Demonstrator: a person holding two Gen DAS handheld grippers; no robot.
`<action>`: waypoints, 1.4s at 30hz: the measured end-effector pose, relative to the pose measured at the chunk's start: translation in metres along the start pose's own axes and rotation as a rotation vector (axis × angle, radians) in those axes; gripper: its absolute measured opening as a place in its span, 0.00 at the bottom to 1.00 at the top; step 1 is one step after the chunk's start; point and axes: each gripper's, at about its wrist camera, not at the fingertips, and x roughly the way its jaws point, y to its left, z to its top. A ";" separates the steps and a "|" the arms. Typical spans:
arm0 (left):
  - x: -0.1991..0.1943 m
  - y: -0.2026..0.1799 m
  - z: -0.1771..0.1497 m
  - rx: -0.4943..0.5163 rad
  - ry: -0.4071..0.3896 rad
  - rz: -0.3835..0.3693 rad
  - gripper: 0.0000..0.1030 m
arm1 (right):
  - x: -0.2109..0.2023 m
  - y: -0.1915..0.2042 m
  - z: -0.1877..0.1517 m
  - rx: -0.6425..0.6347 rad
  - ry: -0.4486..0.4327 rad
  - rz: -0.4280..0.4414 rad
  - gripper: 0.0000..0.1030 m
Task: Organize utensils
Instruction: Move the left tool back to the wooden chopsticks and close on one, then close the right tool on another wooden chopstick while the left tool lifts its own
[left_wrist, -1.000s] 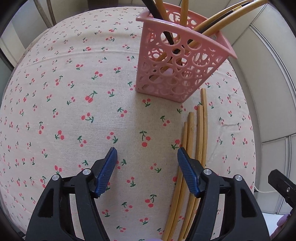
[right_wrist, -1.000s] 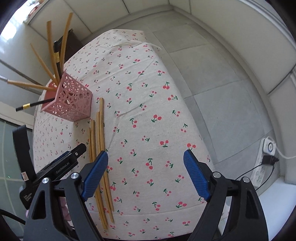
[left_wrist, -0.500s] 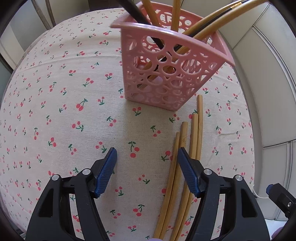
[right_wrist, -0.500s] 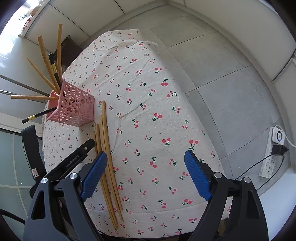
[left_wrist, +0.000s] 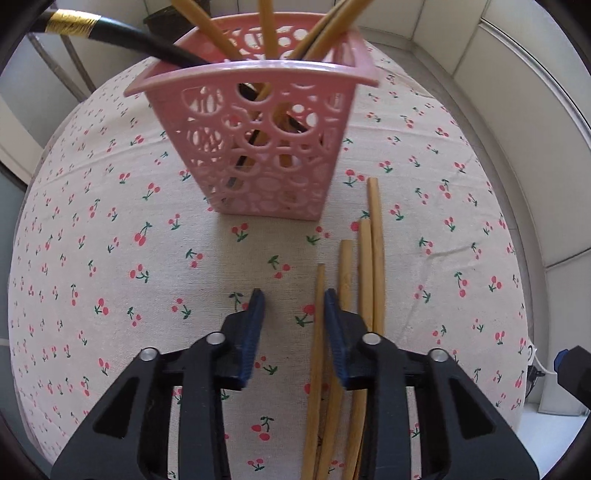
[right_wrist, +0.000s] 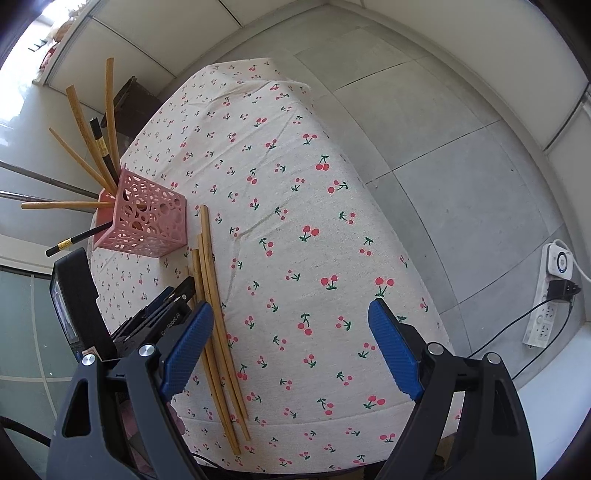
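Note:
A pink openwork basket (left_wrist: 258, 147) (right_wrist: 147, 221) stands on the cherry-print tablecloth (left_wrist: 110, 240) and holds several wooden chopsticks and a black one with a gold band. Several loose wooden chopsticks (left_wrist: 371, 251) (right_wrist: 208, 273) lie side by side to its right. My left gripper (left_wrist: 293, 306) points down over their near ends. Its jaws are closing, and the leftmost chopstick (left_wrist: 319, 295) lies between them against the right pad, while the left pad stays clear of it. My right gripper (right_wrist: 288, 314) hangs open over bare cloth, with nothing between its fingers.
The table's right edge drops to a grey tiled floor (right_wrist: 443, 147). A white power strip with cables (right_wrist: 546, 314) lies on the floor at the far right. A dark stool (right_wrist: 129, 99) stands beyond the table's far end.
The left gripper has moved closer to the basket and sideways over the loose chopsticks, and its jaws have narrowed from wide open. The right gripper has stayed nearly where it was.

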 end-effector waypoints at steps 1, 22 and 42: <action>0.000 -0.003 -0.002 0.007 -0.006 -0.001 0.23 | 0.001 0.000 0.000 0.001 0.001 -0.003 0.81; -0.017 0.036 -0.037 0.052 -0.061 -0.045 0.04 | 0.046 0.035 0.015 -0.043 -0.003 -0.064 0.81; -0.057 0.148 -0.045 -0.066 -0.101 -0.106 0.04 | 0.096 0.089 0.040 -0.199 -0.164 -0.185 0.58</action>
